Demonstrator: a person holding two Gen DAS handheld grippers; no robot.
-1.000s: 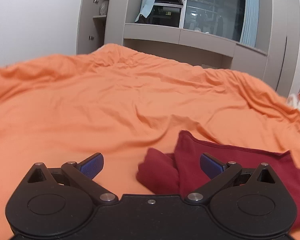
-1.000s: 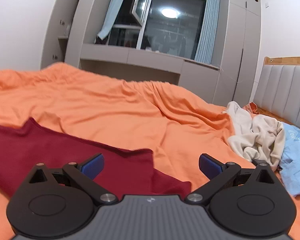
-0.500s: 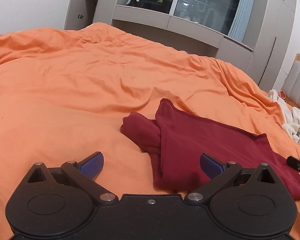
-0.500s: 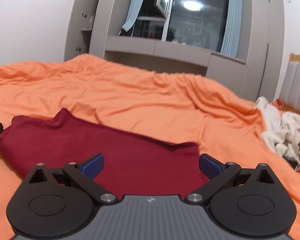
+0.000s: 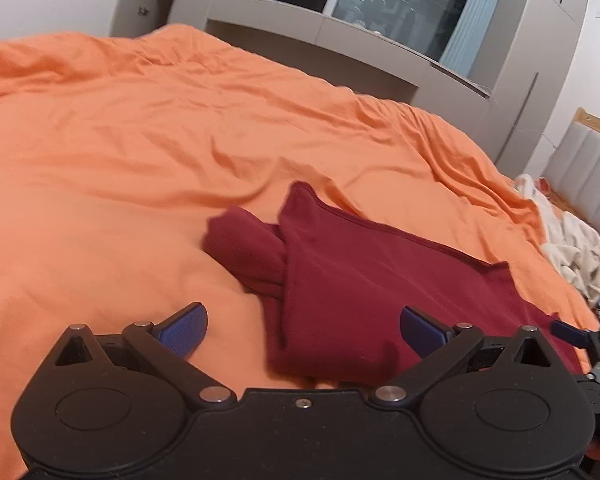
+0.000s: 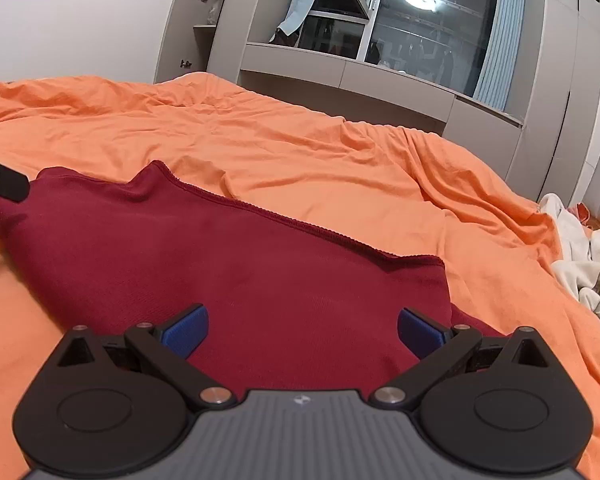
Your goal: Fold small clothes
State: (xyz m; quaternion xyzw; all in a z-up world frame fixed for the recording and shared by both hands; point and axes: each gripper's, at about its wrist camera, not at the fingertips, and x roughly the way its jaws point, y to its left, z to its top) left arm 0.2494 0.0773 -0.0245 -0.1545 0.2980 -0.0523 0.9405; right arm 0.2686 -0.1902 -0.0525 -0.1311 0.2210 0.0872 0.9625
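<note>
A dark red garment (image 5: 364, 284) lies flat on the orange bedcover (image 5: 140, 152), with a bunched sleeve (image 5: 248, 248) sticking out at its left. My left gripper (image 5: 302, 330) is open and empty, low over the garment's near left edge. My right gripper (image 6: 302, 330) is open and empty, over the garment (image 6: 228, 264) near its right part. A fingertip of the right gripper shows at the right edge of the left wrist view (image 5: 568, 330). A black part of the left gripper shows at the left edge of the right wrist view (image 6: 4, 182).
A heap of cream and light blue clothes (image 5: 576, 248) lies at the bed's right side, also in the right wrist view (image 6: 588, 256). Grey cabinets and a window (image 6: 412, 40) stand behind the bed. A padded headboard (image 5: 588, 176) is at the far right.
Both grippers have moved in closer over the red garment, which now fills more of both views. Both stay open. The garment lies as before.
</note>
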